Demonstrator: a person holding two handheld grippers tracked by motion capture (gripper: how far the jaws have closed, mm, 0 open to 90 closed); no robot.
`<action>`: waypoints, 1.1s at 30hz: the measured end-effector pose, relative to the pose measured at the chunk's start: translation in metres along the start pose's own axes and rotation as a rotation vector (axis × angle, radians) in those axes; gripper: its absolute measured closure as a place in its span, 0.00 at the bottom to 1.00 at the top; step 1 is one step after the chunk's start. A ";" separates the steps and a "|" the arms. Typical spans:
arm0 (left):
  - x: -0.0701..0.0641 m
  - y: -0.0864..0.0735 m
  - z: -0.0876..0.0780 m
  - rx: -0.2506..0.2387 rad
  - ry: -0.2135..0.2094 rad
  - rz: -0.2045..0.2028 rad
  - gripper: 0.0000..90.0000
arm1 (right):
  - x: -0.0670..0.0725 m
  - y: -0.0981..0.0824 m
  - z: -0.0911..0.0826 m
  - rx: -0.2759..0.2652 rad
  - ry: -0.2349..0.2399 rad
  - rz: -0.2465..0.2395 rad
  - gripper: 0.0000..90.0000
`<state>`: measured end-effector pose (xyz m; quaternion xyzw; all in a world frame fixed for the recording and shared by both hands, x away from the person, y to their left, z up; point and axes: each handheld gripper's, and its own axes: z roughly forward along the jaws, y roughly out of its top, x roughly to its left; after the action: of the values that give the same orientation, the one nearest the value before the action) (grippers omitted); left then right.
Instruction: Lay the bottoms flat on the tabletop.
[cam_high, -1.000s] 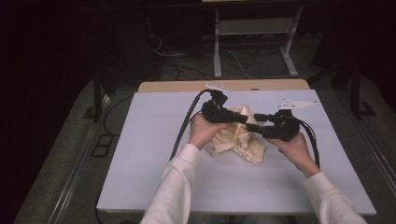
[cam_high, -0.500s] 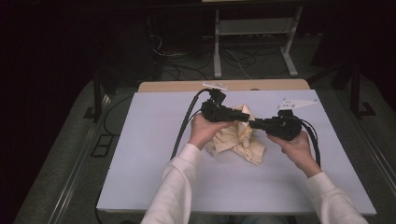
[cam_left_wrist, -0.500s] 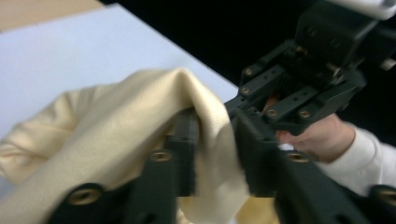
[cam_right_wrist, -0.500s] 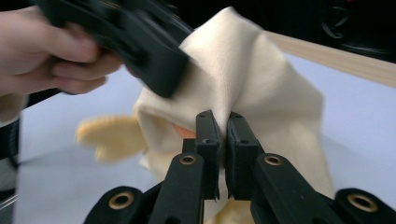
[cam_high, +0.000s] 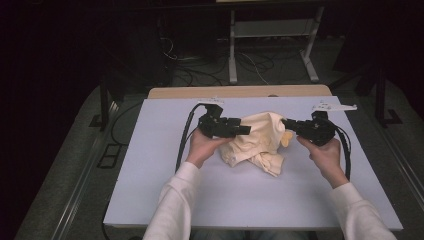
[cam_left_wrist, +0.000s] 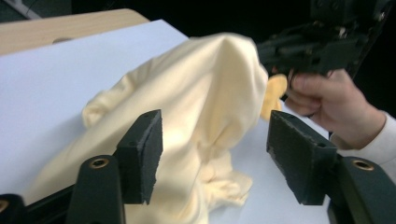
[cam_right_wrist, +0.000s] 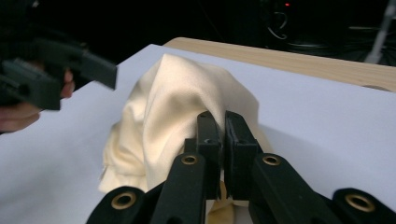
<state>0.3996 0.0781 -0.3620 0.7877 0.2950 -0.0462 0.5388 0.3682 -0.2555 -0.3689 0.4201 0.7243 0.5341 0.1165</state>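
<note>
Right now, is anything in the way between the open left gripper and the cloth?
Nothing visible. The left gripper has its jaws spread wide, and the cream cloth rises directly ahead of them with only bare white table around it. The right gripper is shut on the cloth's far side, clear of that path.

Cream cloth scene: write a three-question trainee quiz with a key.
1. True or false: the left gripper stands open.
2. The right gripper is shut on: A) the cable B) the cream cloth C) nothing
3. What colour is the sheet under the cloth?

Key: 1 true, jaws wide apart before the cloth. 2 B, jaws pinch a fold that is lifted into a peak. 3 white.
</note>
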 end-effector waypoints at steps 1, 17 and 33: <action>0.002 -0.005 -0.001 0.004 0.006 -0.002 0.38 | -0.002 0.000 -0.001 -0.002 -0.003 0.009 0.95; 0.010 -0.066 -0.001 0.102 0.071 0.030 0.29 | -0.026 -0.007 -0.005 -0.011 -0.061 0.089 0.95; 0.000 -0.080 0.046 0.198 0.261 0.187 0.35 | -0.041 -0.015 -0.001 0.009 -0.079 0.153 0.95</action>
<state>0.3700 0.0577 -0.4469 0.8601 0.2821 0.0778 0.4179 0.3856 -0.2878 -0.3929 0.4953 0.6873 0.5214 0.1020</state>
